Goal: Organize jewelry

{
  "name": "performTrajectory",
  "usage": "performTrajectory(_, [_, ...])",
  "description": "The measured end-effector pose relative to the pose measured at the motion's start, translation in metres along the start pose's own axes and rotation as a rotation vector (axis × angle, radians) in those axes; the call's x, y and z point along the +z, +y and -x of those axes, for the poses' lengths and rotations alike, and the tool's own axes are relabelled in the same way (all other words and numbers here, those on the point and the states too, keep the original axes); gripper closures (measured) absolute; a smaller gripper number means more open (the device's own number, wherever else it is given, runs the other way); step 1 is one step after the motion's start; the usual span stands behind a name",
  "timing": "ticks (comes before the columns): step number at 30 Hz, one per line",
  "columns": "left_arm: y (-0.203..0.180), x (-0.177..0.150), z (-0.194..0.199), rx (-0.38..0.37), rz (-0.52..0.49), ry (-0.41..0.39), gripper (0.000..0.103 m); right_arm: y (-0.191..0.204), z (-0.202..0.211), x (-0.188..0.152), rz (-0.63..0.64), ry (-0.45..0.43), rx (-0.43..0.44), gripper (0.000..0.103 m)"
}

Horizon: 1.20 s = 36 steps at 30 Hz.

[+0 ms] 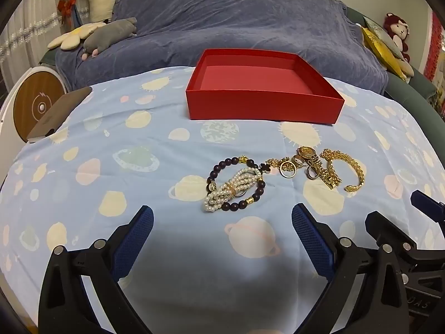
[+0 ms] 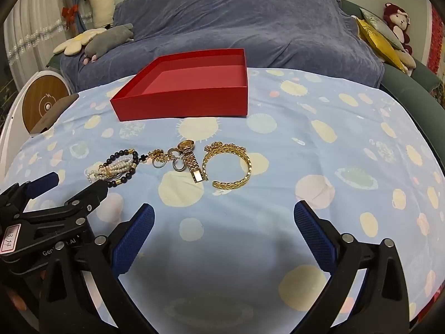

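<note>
The jewelry lies in a loose row on the planet-print cloth [image 1: 111, 144], in front of the red box [image 1: 264, 103], which sits open further back. From my left camera the dark bead bracelet [image 1: 236, 183] comes nearest, with a bundled pearl strand [image 1: 230, 189] lying across it. To its right are small gold rings [image 1: 286, 169], a gold link watch [image 1: 317, 164] and a woven gold cuff [image 1: 350, 172].

My left gripper [image 1: 222, 228] is spread as wide as it goes, holding nothing, its blue ribbed pads [image 1: 306, 228] hovering short of the beads. My right gripper [image 2: 224, 222] is equally wide and empty, short of the cuff [image 2: 230, 167].

Only the right view shows the cuff's open gap and the watch's clasp [image 2: 198, 176]. Each view catches the other gripper at its edge. The box is smooth matte card; behind it is a rumpled blue blanket [image 1: 250, 14].
</note>
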<state>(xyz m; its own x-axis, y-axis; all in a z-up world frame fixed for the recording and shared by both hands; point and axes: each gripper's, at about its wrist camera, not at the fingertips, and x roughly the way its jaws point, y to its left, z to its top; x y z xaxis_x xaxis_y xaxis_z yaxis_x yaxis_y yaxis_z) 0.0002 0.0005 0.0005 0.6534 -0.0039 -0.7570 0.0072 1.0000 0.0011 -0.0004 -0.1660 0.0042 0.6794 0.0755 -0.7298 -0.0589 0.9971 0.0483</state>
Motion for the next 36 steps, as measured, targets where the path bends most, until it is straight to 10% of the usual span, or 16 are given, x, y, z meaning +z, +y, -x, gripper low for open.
performTrajectory(36, [0.0041,0.0024,0.0024,0.009,-0.003,-0.008,0.006,0.0024,0.0006,0.0003,0.004,0.002,-0.003,0.005])
